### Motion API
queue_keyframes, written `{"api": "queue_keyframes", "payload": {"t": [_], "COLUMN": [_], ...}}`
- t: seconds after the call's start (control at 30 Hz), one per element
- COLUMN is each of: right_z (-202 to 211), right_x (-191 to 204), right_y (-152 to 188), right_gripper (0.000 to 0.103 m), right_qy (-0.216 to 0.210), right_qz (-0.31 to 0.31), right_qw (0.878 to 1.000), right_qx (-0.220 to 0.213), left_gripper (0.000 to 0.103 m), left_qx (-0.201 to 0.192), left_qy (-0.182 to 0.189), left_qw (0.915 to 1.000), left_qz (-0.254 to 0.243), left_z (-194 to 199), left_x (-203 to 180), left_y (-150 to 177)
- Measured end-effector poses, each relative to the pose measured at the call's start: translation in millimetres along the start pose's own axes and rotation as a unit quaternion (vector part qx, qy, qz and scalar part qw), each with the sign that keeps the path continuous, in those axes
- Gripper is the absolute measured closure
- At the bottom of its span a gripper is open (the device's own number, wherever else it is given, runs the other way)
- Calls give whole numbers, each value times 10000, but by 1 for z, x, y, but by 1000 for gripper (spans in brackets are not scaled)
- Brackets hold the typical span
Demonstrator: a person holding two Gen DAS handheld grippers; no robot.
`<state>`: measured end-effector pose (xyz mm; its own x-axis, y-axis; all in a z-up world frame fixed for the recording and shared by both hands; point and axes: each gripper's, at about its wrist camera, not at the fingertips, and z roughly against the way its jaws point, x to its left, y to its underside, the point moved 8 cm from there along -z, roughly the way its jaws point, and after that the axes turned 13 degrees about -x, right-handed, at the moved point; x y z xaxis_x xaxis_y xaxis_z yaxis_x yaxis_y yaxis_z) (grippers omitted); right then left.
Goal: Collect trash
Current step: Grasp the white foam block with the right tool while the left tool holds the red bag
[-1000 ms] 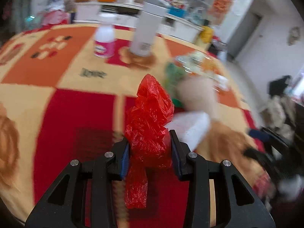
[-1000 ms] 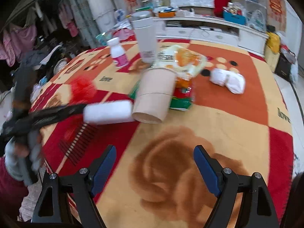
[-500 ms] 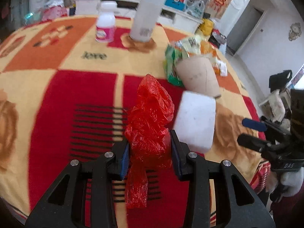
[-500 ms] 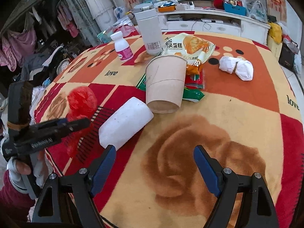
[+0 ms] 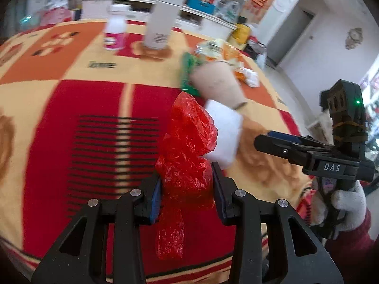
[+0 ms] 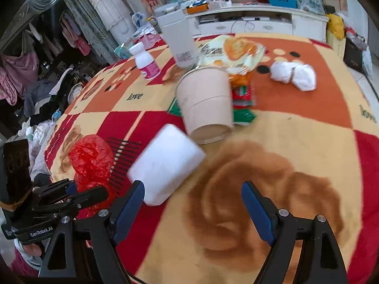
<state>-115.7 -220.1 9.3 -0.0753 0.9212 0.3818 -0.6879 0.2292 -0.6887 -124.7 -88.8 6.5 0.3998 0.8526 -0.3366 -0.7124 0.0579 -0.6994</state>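
My left gripper [image 5: 187, 187] is shut on a crumpled red plastic bag [image 5: 187, 146], held above the near edge of the table; the bag also shows in the right wrist view [image 6: 91, 158]. My right gripper [image 6: 193, 203] is open and empty, just in front of a white foam block [image 6: 165, 163] lying on the cloth. The block shows behind the bag in the left wrist view [image 5: 225, 132]. A tan paper cup [image 6: 206, 104] lies tipped over beyond it, on snack wrappers [image 6: 236, 54]. Two white paper wads [image 6: 293, 74] lie at the far right.
The table has a red, orange and yellow cloth [image 6: 296, 123]. A white pink-labelled bottle [image 6: 145, 61] and a tall white tumbler [image 6: 177, 40] stand at the back. A white cabinet [image 6: 260, 21] and clutter lie beyond the table.
My right gripper has moved closer to the foam block, which now lies just before its left finger. My left gripper still holds the red bag and has shifted slightly.
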Motion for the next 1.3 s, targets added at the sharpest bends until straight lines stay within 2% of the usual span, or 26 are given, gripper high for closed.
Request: {"api": "queue_keyframes", "payload": {"t": [0.23, 0.47, 0.57, 0.73, 0.93, 1.0, 1.2, 1.3], "right_z": [-33, -52, -62, -72, -54, -41, -6, 11], "right_x": [27, 32, 32, 35, 35, 36, 36, 35], "right_y": [4, -4, -3, 0, 6, 6, 6, 7], "right_gripper": [21, 19, 17, 17, 30, 31, 31, 31], "right_qy": [-56, 471, 594, 793, 299, 151, 56, -16], "right_qz": [-343, -393, -501, -196, 184, 273, 625, 867], "right_qw": [9992, 9981, 9967, 9964, 9993, 9994, 9980, 9960], "right_qx": [174, 107, 215, 236, 158, 120, 67, 216], "left_gripper": [68, 68, 68, 68, 68, 68, 68, 68], "left_qx": [-199, -228, -239, -303, -299, -292, -286, -278], "left_qy": [-418, -337, -260, -167, -106, -76, 47, 115], "left_qw": [9985, 9989, 9989, 9987, 9988, 9989, 9992, 9994], "left_qz": [288, 250, 320, 375, 373, 372, 262, 178], "left_z": [22, 21, 20, 21, 22, 20, 13, 10], "left_x": [39, 44, 44, 43, 36, 31, 5, -9], "left_y": [3, 3, 2, -2, 1, 1, -4, -5]}}
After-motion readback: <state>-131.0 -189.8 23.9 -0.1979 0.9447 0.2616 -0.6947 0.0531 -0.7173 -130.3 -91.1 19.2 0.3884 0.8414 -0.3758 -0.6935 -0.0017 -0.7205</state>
